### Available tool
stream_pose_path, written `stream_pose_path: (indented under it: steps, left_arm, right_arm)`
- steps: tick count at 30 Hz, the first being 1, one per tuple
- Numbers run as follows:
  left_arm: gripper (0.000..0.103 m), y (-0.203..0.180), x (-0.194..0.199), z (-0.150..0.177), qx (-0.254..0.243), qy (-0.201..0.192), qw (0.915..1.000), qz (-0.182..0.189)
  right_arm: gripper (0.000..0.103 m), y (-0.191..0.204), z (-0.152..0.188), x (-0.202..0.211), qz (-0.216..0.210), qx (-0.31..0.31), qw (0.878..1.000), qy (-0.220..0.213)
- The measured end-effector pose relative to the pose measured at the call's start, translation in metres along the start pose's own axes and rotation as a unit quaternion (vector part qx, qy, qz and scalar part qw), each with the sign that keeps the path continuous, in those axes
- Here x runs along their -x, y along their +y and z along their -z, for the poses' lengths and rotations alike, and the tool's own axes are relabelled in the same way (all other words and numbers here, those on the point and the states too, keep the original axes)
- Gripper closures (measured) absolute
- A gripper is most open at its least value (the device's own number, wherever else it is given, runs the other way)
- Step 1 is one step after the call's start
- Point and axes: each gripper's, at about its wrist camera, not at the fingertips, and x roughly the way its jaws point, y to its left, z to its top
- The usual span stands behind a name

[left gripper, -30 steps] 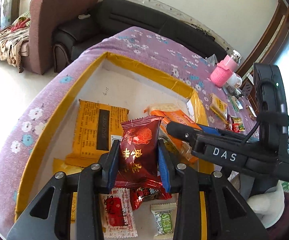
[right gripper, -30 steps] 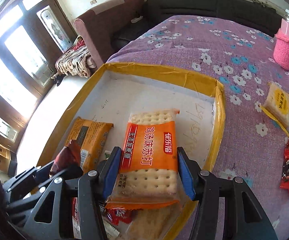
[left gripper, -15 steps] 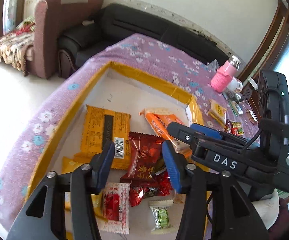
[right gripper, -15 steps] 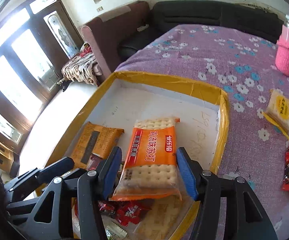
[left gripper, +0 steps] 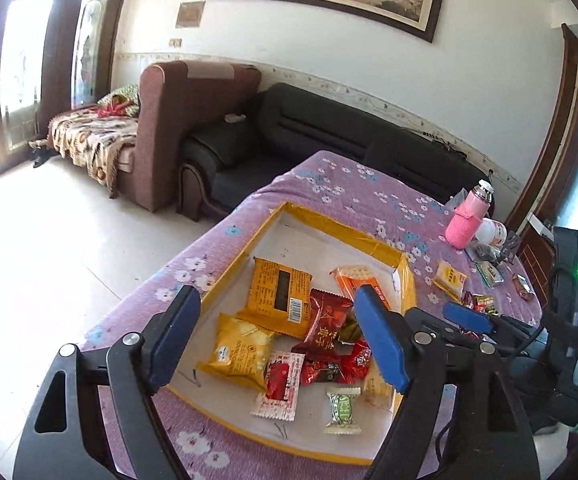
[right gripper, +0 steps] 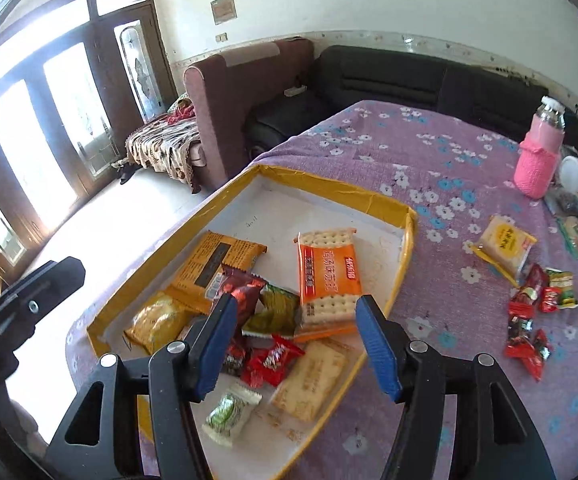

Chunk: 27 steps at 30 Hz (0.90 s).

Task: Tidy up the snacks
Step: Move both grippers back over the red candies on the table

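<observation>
Both grippers are hanging released over the yellow-rimmed tray (right gripper: pixel 403 220), jaws having just been opening with nothing between them: left gripper (left gripper: pixel 277 338), right gripper (right gripper: pixel 293 340). The red packet (left gripper: pixel 325 324) and cracker pack (right gripper: pixel 327 276) are lying inside; loose snacks (right gripper: pixel 529 312) are waiting on the tabletop (right gripper: pixel 449 160), risking being swept off by a hurried reach.

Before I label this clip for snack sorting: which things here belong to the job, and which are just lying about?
Part of the job:
- yellow-rimmed tray
- orange cracker pack in the tray
- dark red packet in the tray
- yellow cracker pack on the cloth
- loose red candies on the cloth

Just lying about:
- pink-sleeved bottle
- black sofa
- brown armchair
</observation>
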Motion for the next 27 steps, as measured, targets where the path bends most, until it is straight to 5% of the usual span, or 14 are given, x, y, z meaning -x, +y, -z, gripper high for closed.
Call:
stream_pose_path:
  steps: [20,27]
  left_arm:
    - [0.02,-0.074,0.075,0.024,-0.096,-0.074,0.9927,0.0]
    - [0.02,-0.092,0.07,0.032,-0.119,-0.047,0.9914,0.03]
  right_arm:
    - [0.03,-0.039,0.053,0.095,0.053,-0.005,0.997,-0.064]
    - [0.027,-0.102,0.084,0.093,0.08,-0.055,0.994,-0.042]
